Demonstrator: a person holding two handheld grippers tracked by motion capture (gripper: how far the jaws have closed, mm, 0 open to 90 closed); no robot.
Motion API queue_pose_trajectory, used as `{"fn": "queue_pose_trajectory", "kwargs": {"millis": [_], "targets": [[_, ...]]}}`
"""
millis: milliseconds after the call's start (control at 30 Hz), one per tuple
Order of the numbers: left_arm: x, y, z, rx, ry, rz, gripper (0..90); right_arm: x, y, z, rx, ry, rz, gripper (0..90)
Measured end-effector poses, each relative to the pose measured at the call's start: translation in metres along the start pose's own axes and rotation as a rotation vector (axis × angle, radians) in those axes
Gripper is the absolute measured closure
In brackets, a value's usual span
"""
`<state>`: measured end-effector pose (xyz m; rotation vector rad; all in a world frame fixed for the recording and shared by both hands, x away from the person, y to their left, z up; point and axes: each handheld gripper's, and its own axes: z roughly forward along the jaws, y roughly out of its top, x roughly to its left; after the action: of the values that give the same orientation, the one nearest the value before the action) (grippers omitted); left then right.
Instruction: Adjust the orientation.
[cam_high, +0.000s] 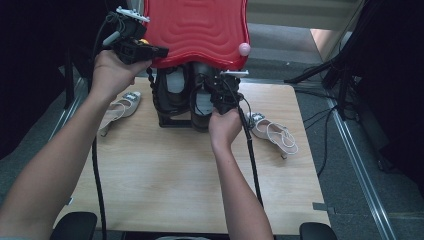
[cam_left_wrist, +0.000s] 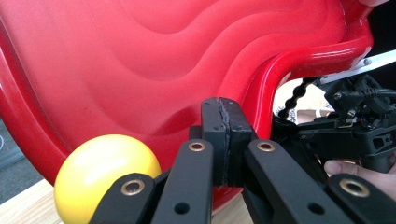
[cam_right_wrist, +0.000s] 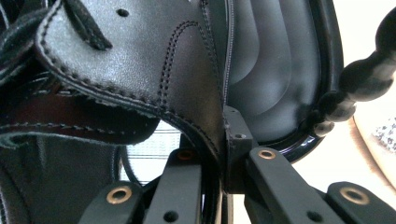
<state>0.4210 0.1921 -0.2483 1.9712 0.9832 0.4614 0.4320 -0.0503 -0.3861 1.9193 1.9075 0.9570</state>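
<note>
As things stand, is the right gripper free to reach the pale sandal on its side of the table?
Probably not yet: the right gripper is shut on a black shoe. The sandal lies close beside that hand on bare table, nothing between.

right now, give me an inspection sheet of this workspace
surface: wooden table, bare in front
job's things: red lid raised over a black rack; black shoe under it
clutter: pale heeled shoe at left of the rack, another pale heeled shoe at right
grippers: left gripper at the lid's edge, jaws shut, a yellow ball beside them; right gripper shut on the black shoe's leather
cables: black cable trails from the right gripper across the table; another runs down the left side
surroundings: grey floor, dark stands at right
</note>
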Motion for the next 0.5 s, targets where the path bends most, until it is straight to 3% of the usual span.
{"fn": "queue_pose_trajectory", "kwargs": {"millis": [500], "targets": [[0.0,-0.0006,-0.0001,0.0,0.004,0.008,90.0,-0.0004,-0.0007,-0.0026,0.013,0.048,-0.022,73.6]]}}
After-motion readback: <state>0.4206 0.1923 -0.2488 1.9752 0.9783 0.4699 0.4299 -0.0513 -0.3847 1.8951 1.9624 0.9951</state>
